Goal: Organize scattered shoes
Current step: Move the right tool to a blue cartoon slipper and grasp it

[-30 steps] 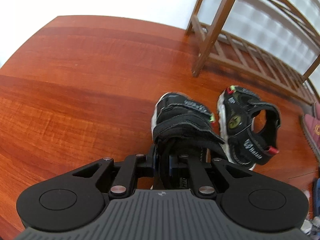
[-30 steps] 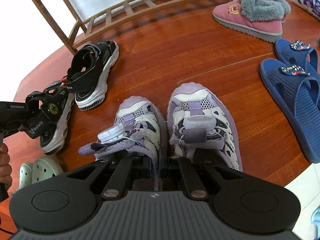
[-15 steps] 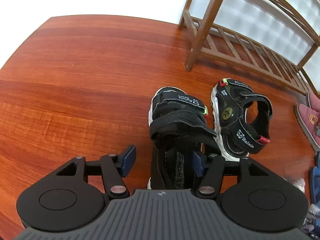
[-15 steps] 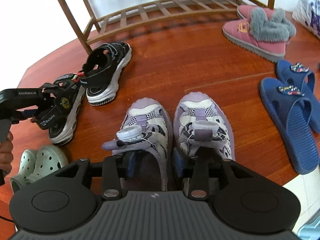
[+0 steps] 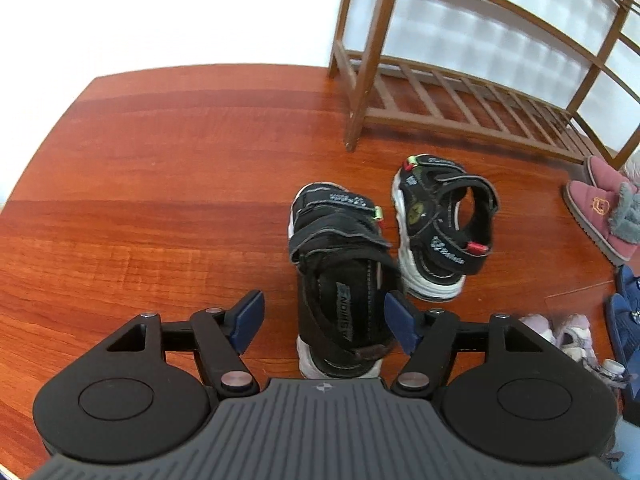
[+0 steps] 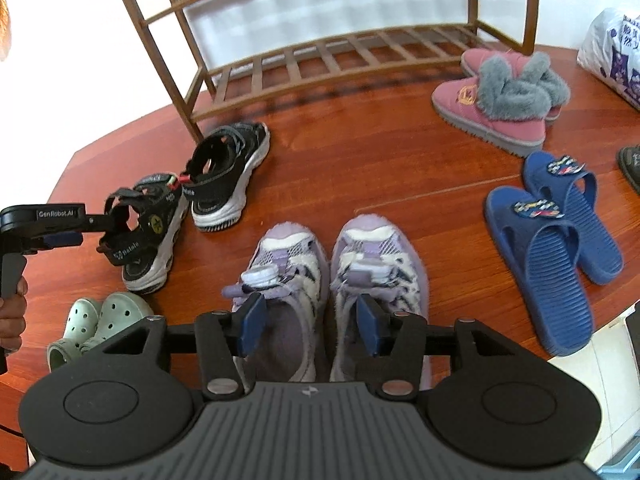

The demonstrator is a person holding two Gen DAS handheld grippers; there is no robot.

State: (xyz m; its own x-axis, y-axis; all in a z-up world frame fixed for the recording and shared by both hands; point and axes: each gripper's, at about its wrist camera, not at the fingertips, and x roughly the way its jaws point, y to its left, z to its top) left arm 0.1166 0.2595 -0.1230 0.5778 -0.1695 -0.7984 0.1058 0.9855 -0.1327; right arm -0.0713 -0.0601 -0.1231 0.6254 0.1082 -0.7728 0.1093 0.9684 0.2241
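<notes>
While spreading apart above a red-brown wooden floor (image 5: 160,200), gripping nothing: left gripper (image 5: 323,308), blue pads released and opening. Between its fingers (image 5: 250,314), untouched, the heel of a black strap sandal (image 5: 340,264), flat on the floor, toe pointing away. Just beyond the right-hand finger, the matching black sandal (image 5: 440,228), white-soled, close beside the first with a slim gap, toe likewise away. Farther ahead and to the right of the fingers, a brown slatted wooden shoe rack (image 5: 460,92), standing on the floor against a white wall (image 5: 160,12).

Same story at the right gripper (image 6: 310,308): opening, let go, pads pressing on nothing. Seen between its fingers (image 6: 250,322), the collars of a pair of lilac mesh sneakers (image 6: 280,280), side by side and touching, toes away toward the rack. Left of the fingers, a pair of small pale green clogs (image 6: 100,320), and beyond those the two black sandals with the left gripper's tip hanging over the nearer one, a person's hand (image 6: 10,316) on its handle at the frame edge. Right of the fingers, a pair of blue slide slippers (image 6: 560,240), soles ribbed, lying parallel. Ahead and to the right, near the rack's far leg, a pair of pink boots with grey fur cuffs (image 6: 500,108). Beyond those, at the edge, a white printed bag (image 6: 612,60). Glossy wood grain throughout, with pale tile (image 6: 612,360) showing past the floor's near right edge.
</notes>
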